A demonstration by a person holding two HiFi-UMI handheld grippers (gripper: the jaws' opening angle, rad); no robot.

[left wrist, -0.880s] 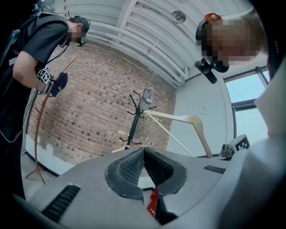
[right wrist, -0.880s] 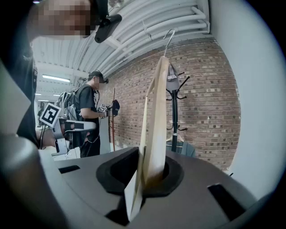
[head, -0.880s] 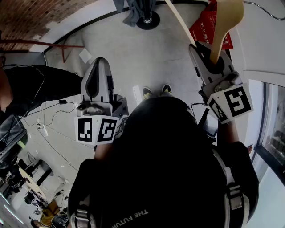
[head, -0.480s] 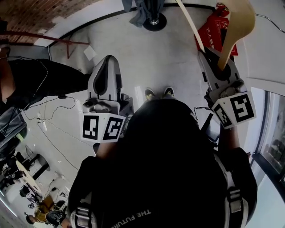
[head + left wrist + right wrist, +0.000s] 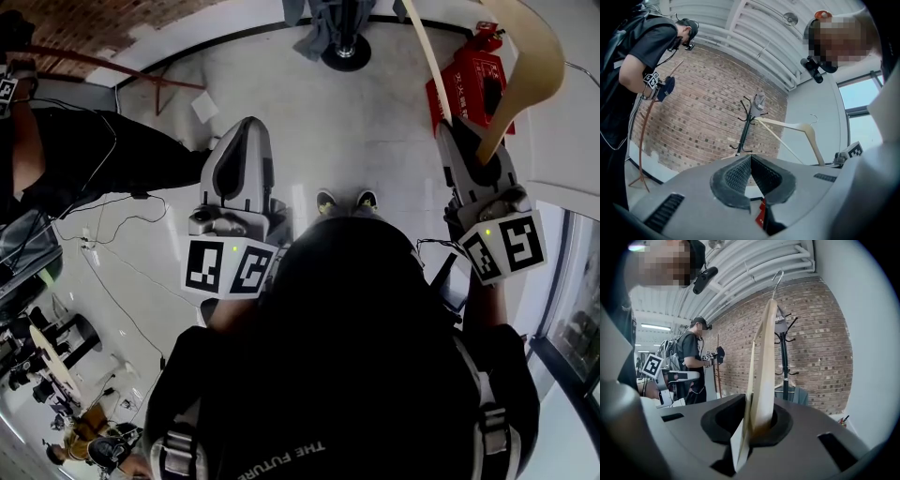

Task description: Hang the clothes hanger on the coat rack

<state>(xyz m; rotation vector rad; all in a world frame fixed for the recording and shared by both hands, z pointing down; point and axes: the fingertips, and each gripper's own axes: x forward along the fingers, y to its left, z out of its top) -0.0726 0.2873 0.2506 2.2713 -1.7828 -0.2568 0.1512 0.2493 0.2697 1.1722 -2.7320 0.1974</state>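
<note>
Wooden clothes hanger clamped in the right hand-held gripper, whose jaws are closed tight on one end of it, where the broad shoulder arm meets the thin lower bar. The hanger rises steeply from the jaws, with its long axis near upright. It is seen edge-on along the gripper, with the metal hook at the very top.

Coat rack, a dark pole with curled pegs, stands on the floor close to the brick wall. It is ahead of the person and well apart from the hanger. A grey garment hangs low on it. From the right hand-held gripper the rack lies forward and a little toward the person's left.

Left hand-held gripper has its jaws pressed together with nothing between them, and it points toward the rack as well.

The right hand looks like the one to finish the job. It would have to carry the hanger forward, then lift the hook over a free peg.
</note>
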